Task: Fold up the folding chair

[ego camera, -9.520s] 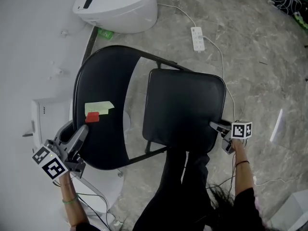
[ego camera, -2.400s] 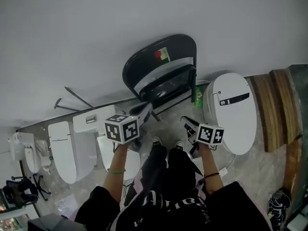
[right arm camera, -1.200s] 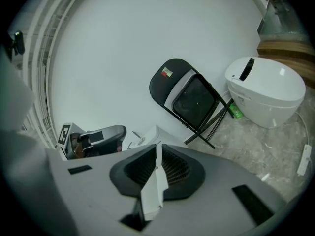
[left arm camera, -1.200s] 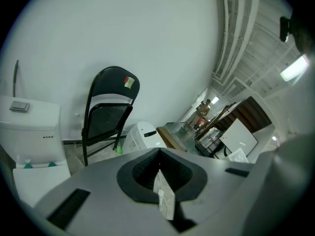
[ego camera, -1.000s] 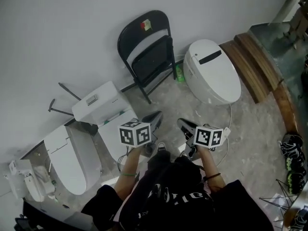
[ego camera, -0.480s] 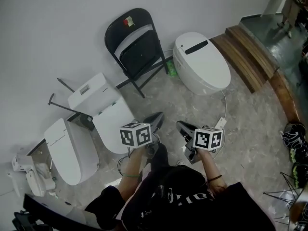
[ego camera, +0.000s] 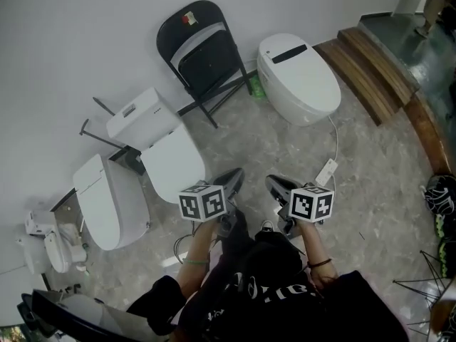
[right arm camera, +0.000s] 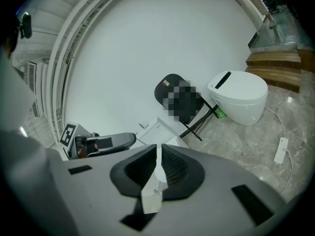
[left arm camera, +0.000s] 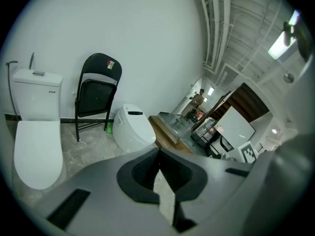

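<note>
Backed well off from the chair since a couple of seconds ago, no longer right up next to it with the grippers.

Now looking across the floor at the black metal folding chair (ego camera: 204, 54): already folded flat, standing upright, leaned against the white wall (ego camera: 71, 34). Red and pale stickers up near the top of the backrest.

Just right of it in the head view, a small green bottle (ego camera: 255, 85) on the floor. Next to that, a rounded white tankless toilet (ego camera: 303, 80). Left of the chair, a white toilet with a boxy tank (ego camera: 160, 144), then another white toilet (ego camera: 107, 201) further left. Brown wooden steps (ego camera: 367, 59) over towards the right edge. Also a small white block on a cord (ego camera: 326, 171), lying on the grey marble floor (ego camera: 377, 184).

Left gripper (left arm camera: 159, 154): clamped fully together, nothing in it. Right gripper (right arm camera: 158, 149): pretty much closed too, just a hairline slit between the jaws, empty as well. Both held side by side out front, well apart from the chair, aimed roughly its way.
</note>
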